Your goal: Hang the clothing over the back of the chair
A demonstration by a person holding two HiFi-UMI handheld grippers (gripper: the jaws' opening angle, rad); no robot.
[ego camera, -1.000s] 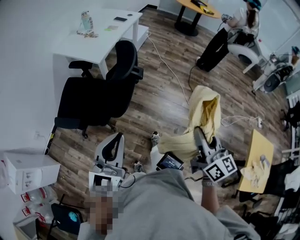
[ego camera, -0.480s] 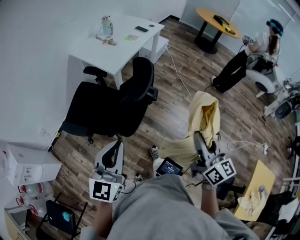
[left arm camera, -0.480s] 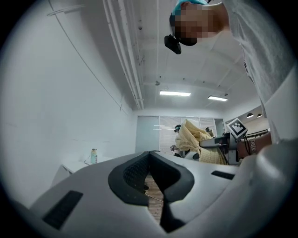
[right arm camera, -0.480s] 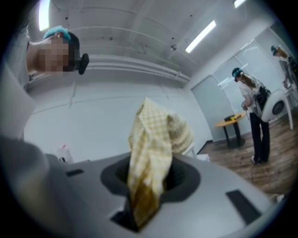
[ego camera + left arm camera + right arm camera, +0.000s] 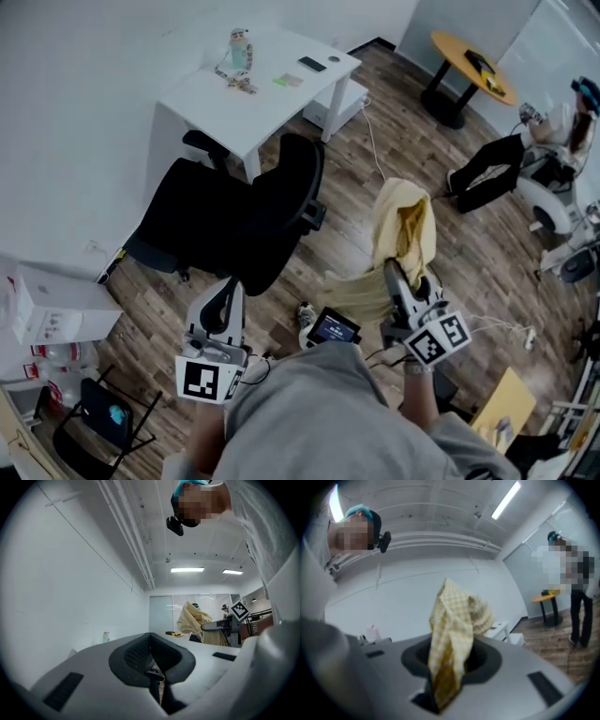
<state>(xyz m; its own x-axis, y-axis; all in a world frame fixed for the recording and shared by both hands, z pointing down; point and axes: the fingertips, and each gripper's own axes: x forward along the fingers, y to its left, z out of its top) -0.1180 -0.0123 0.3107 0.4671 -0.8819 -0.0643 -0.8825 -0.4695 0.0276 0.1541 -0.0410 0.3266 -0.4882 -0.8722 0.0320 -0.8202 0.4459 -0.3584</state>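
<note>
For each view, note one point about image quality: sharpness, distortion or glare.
Head view: sharp and evenly lit, the floor grain clear. Left gripper view: fisheye circle with black corners, ceiling lights blown white. Right gripper view: soft throughout, the yellow checked cloth in the jaws blurred.

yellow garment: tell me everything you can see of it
The yellow garment is soft, crumpled cloth with a fine check. The right gripper has it bunched between its closed jaws; a peaked fold rises above them and the rest drapes below, over the wood floor. In the head view it is right of the black chair, not touching it.
</note>
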